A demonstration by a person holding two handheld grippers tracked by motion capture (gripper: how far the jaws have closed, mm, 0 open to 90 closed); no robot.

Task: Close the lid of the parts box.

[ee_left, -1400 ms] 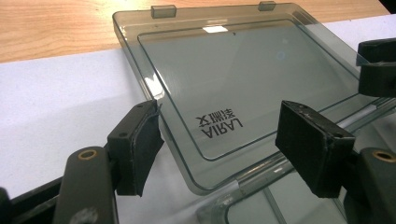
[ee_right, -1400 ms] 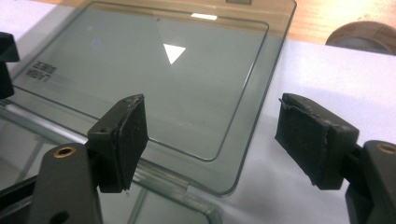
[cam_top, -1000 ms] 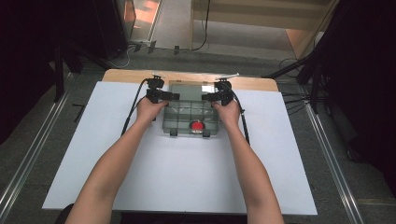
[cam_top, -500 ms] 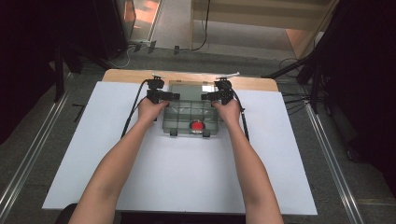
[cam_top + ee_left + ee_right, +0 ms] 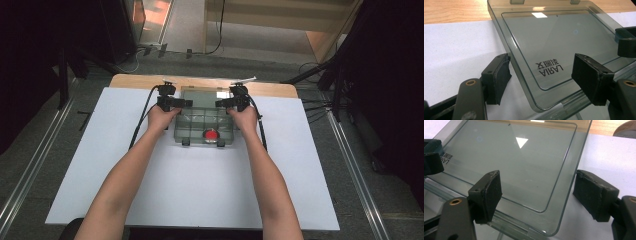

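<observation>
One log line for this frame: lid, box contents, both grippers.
lid: open, tilted back | compartment box: red object inside | left gripper: open, straddling lid edge | right gripper: open, straddling lid edge

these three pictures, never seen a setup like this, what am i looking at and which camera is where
A person sits at a table with a handheld two-jaw gripper in each hand. The high view looks down from above: the left gripper and right gripper sit at either side of a clear plastic box with compartments, one holding a red thing. The other two pictures come from cameras riding on each gripper, looking along its black jaws. Both show the box's see-through lid, swung open and lying back. Each gripper's jaws straddle a corner edge of the lid, open, with gaps at the pads, so nothing is clamped.
</observation>
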